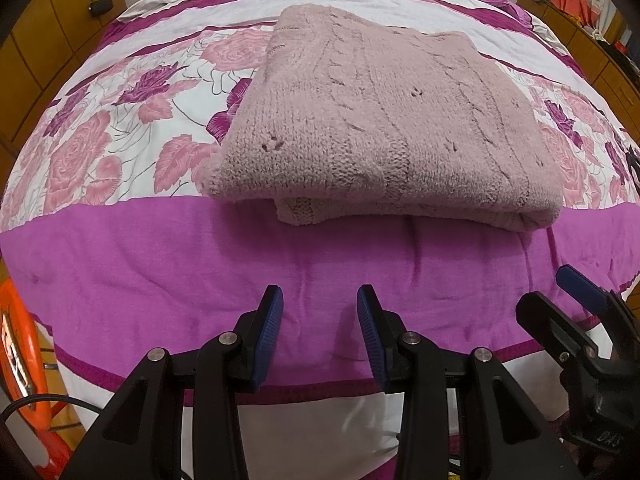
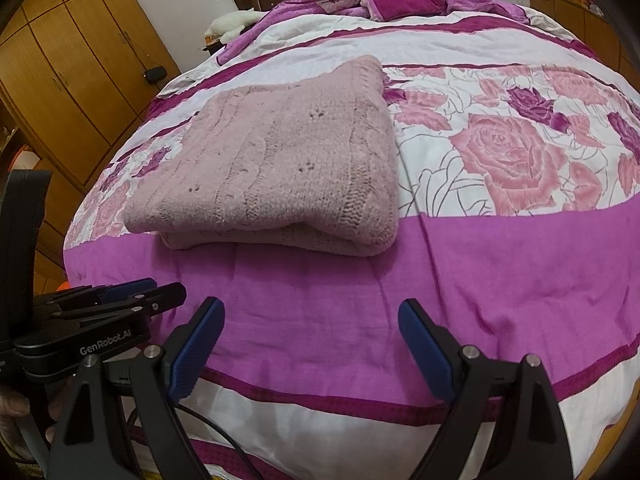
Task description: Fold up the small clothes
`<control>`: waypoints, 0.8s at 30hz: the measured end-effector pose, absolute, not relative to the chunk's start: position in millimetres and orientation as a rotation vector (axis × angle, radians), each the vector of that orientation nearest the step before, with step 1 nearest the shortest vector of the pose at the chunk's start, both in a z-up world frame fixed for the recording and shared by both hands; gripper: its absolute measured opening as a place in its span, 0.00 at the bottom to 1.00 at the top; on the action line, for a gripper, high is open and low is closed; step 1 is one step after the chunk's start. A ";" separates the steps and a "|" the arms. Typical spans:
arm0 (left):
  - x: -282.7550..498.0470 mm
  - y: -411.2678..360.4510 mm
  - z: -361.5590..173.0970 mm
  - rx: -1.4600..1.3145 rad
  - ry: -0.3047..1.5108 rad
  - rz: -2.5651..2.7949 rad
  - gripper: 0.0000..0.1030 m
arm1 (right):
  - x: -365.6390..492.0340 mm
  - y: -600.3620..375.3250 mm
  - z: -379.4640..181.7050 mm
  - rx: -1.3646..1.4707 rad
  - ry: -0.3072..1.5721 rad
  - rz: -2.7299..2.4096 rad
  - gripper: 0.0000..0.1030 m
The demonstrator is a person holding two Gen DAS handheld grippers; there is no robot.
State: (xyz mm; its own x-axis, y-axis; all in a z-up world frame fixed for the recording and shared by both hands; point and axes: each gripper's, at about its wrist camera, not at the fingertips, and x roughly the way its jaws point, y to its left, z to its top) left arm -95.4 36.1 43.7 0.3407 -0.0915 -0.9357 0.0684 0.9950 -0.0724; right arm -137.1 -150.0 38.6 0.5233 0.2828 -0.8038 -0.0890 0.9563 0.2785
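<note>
A pale pink knitted sweater (image 1: pixel 380 120) (image 2: pixel 272 168) lies folded into a thick rectangle on the floral bedspread (image 1: pixel 120 140). It straddles the border between the rose print and the plain magenta band (image 1: pixel 200 272). My left gripper (image 1: pixel 320 300) hovers over the magenta band in front of the sweater, its blue pads (image 1: pixel 272 320) a little apart and nothing between them. My right gripper (image 2: pixel 312 306) hangs wide open beside it, also short of the sweater and holding nothing. Each gripper shows at the edge of the other's view.
Wooden wardrobes (image 2: pixel 72 80) line the left side of the bed. Crumpled purple bedding and pillows (image 2: pixel 400 0) lie at the headboard, with a white soft thing (image 2: pixel 236 22) beside them. An orange object (image 1: pixel 20 340) and a black cable (image 2: pixel 216 428) sit by the near edge of the bed.
</note>
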 end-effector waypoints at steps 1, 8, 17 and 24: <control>-95.1 36.6 43.5 -0.021 1.219 -0.104 0.16 | -137.1 -149.7 38.7 0.213 0.997 0.225 0.89; -94.7 37.2 43.1 -0.020 1.219 -0.103 0.16 | -137.1 -149.8 38.7 0.213 0.997 0.224 0.89; -94.7 36.7 43.5 -0.019 1.220 -0.102 0.16 | -137.0 -149.6 38.5 0.214 0.998 0.224 0.89; -94.1 38.3 43.0 -0.019 1.223 -0.102 0.16 | -136.9 -150.2 38.4 0.214 0.998 0.224 0.89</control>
State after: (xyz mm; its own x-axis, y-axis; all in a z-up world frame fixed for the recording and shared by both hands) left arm -94.1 38.3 43.0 0.3368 -0.0882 -0.9374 0.0677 0.9953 -0.0694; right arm -136.9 -150.2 38.4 0.5231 0.2831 -0.8039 -0.0882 0.9562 0.2793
